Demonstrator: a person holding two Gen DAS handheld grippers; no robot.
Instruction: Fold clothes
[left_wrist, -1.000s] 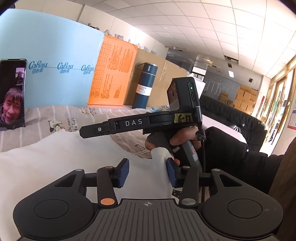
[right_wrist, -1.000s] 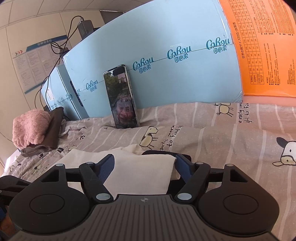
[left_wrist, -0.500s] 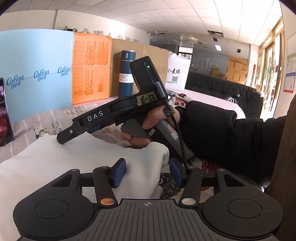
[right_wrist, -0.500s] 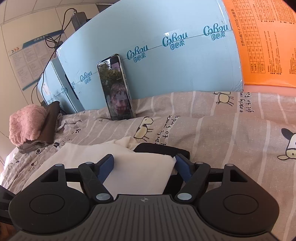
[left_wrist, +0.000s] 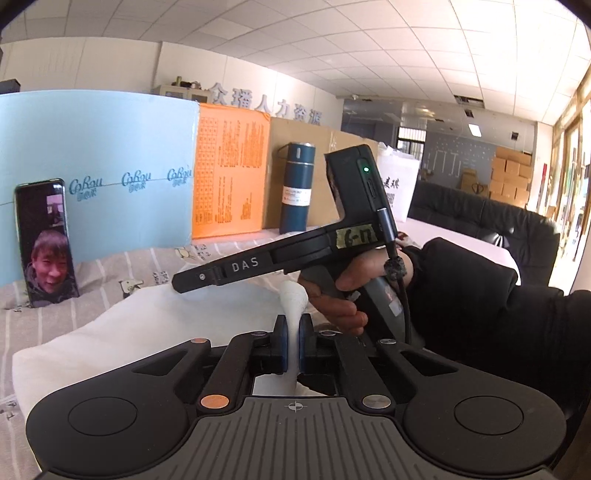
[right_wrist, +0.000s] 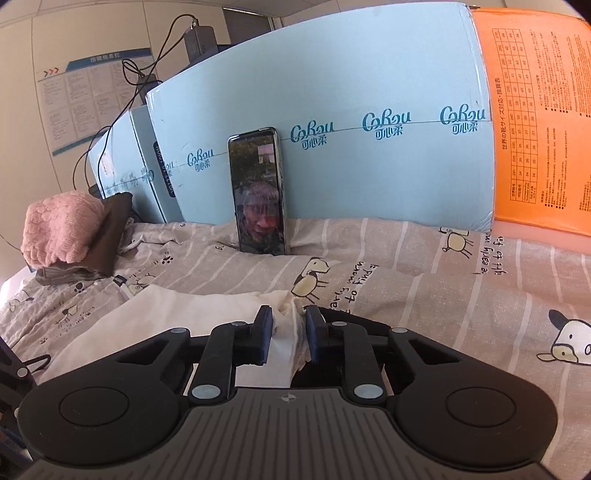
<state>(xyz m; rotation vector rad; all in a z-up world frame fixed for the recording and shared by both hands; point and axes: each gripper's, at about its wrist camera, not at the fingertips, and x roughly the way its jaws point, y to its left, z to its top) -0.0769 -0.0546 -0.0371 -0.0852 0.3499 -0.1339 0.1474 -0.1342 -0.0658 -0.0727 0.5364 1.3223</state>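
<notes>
As seen only leftward, right gripper (left_wrist: 192, 282), blue flask (left_wrist: 296, 188)

A phone (right_wrist: 260, 192) stands upright on the striped cartoon-print bedsheet (right_wrist: 424, 280), leaning on a pale blue box (right_wrist: 332, 110) — an orange printed panel (right_wrist: 539, 110) to its right, a dark blue flask (left_wrist: 297, 188) farther right — while a pink fluffy bundle (right_wrist: 59, 225) lies far left on dark folded cloth (right_wrist: 110, 236).
</notes>
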